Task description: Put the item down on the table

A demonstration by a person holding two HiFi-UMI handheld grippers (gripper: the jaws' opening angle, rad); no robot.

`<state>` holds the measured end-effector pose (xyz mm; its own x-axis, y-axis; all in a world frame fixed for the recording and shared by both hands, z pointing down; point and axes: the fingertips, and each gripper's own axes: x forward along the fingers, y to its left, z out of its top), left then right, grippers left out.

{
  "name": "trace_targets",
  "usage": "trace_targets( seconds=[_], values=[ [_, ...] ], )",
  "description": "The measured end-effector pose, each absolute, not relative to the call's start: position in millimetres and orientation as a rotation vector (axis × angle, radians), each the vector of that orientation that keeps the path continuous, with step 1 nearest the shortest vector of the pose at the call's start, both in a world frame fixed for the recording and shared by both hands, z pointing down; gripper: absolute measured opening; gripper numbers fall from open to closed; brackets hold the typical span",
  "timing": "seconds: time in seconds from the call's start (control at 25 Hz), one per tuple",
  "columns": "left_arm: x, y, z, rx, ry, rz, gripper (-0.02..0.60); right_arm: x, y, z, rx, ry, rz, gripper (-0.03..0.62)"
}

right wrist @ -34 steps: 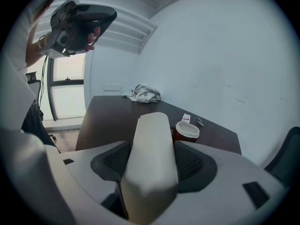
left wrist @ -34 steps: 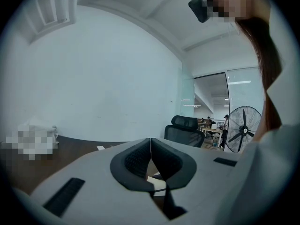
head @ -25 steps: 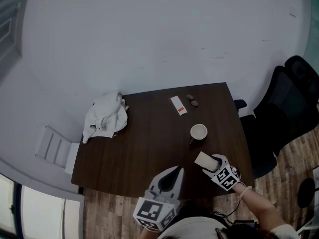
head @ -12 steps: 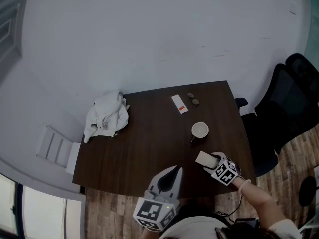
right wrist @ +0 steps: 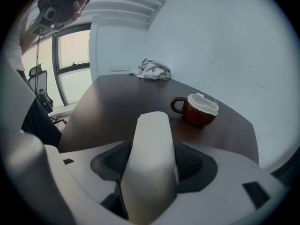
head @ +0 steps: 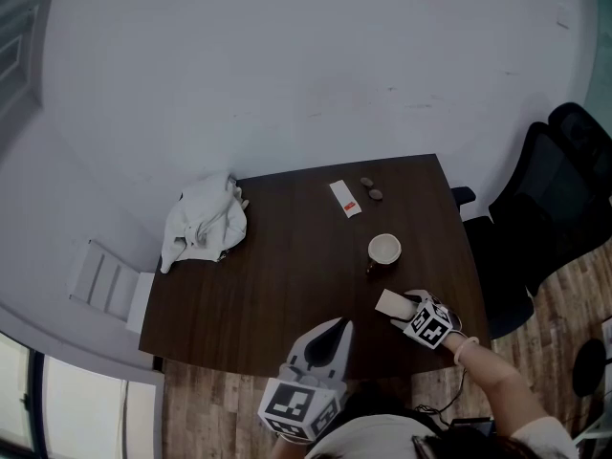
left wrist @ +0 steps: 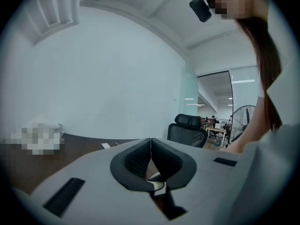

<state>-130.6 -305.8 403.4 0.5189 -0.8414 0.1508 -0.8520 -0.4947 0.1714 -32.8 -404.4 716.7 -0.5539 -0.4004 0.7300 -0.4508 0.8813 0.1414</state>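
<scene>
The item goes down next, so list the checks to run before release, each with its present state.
1. Right gripper shut on the white item: ok.
2. Item above the table, inside its edge: ok.
3. Item's underside touching the tabletop: cannot tell.
4. Brown mug apart from the item: ok.
5. Left gripper shut, empty, off to the side of the item: ok.
</scene>
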Motion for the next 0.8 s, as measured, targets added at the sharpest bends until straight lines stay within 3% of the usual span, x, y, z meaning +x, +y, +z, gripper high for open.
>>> trace_targets(
  seconds=[0.8],
  values=[
    [-125, -315, 409, 2.536, -1.397, 0.059, 0.020, -35, -411, 731, 0.594, -2.219, 0.166, 0.311]
  ],
)
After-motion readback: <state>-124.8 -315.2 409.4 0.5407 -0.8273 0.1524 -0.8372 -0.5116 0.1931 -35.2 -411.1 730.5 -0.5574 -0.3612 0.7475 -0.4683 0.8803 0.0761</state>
